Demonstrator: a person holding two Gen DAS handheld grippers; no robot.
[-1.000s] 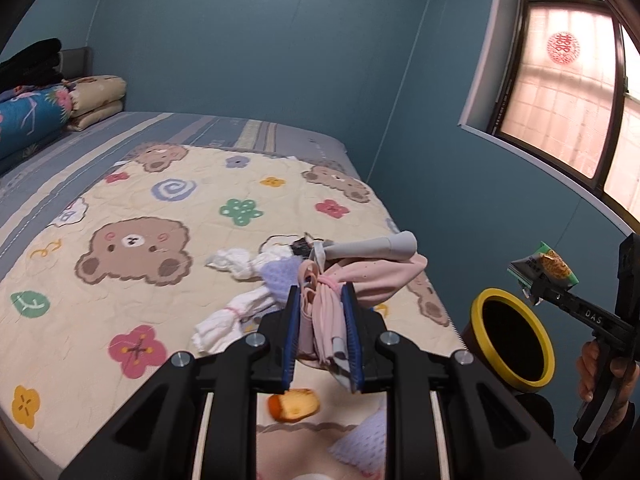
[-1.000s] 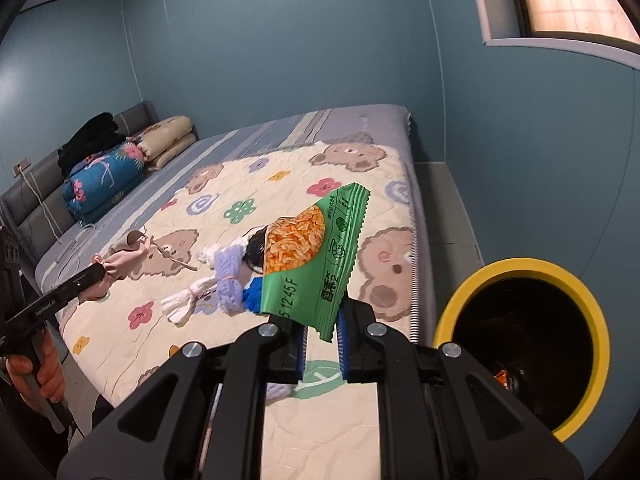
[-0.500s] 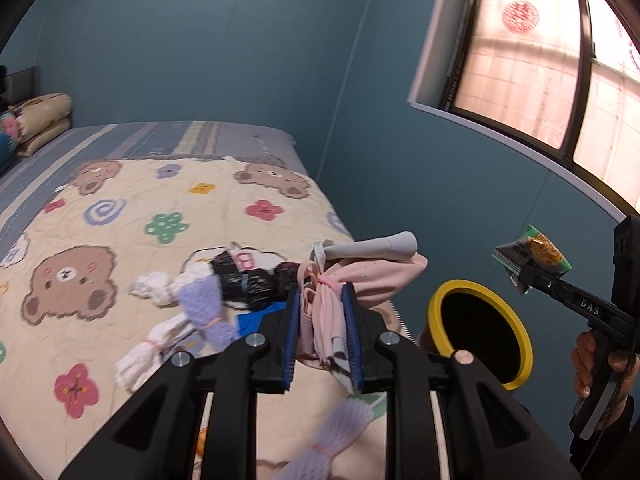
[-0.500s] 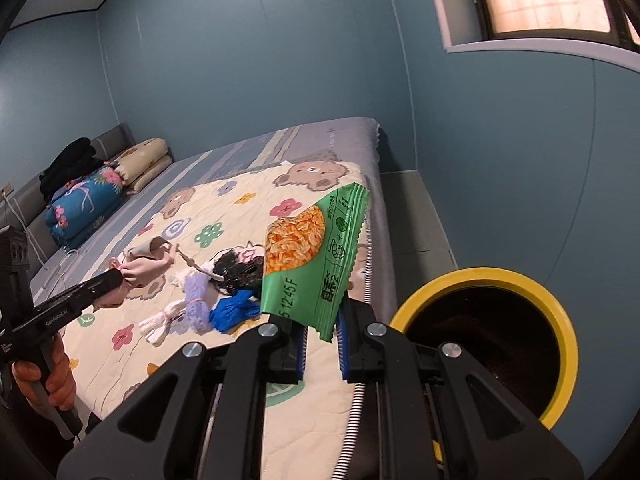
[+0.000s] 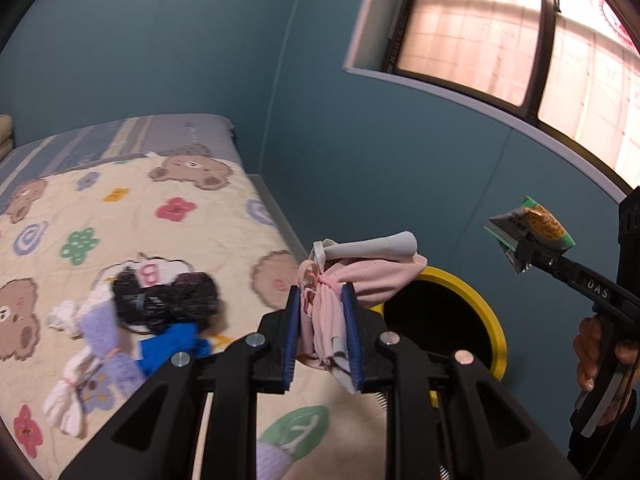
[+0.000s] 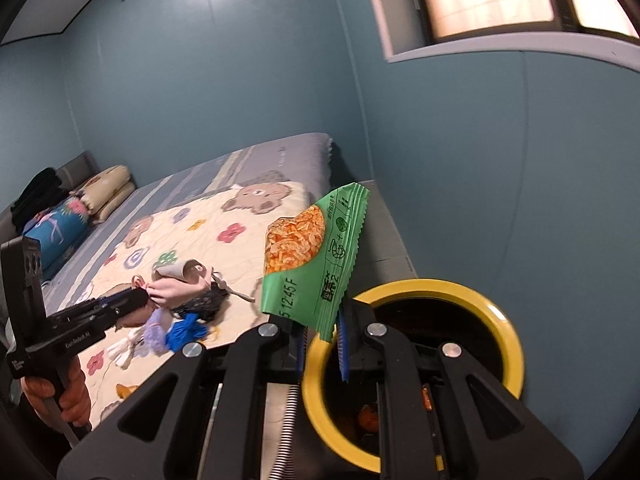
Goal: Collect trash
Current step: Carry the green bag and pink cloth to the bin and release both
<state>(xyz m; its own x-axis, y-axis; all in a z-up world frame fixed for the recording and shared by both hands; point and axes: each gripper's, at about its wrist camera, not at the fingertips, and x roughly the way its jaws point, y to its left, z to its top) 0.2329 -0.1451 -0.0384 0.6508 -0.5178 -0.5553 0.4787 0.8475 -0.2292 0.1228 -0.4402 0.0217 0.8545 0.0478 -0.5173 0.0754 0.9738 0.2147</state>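
A wide bed fills the left of the room against teal walls, its cream quilt printed with bears and flowers, and a window glows pinkish high on the right wall. Pillows and a blue floral bundle are stacked at the far headboard end. Down on the floor by the foot corner of the bed stands a black bin with a yellow rim, mouth open upward, with some orange scraps visible inside. On the quilt near that corner lies a small heap of soft things: a black bundle, a bright blue piece, a lilac piece and white knotted cloth, all touching or overlapping. The left gripper is held out over the bed's edge, its blue-padded jaws pinching a pink and grey bunch of cloth that bulges out above the pads. The right gripper sits just above the near rim of the bin, its jaws pressed tight on the lower edge of a green snack wrapper, which stands up tilted, showing an orange picture and printed characters. A hand grips the right tool's handle, and another hand grips the left one.
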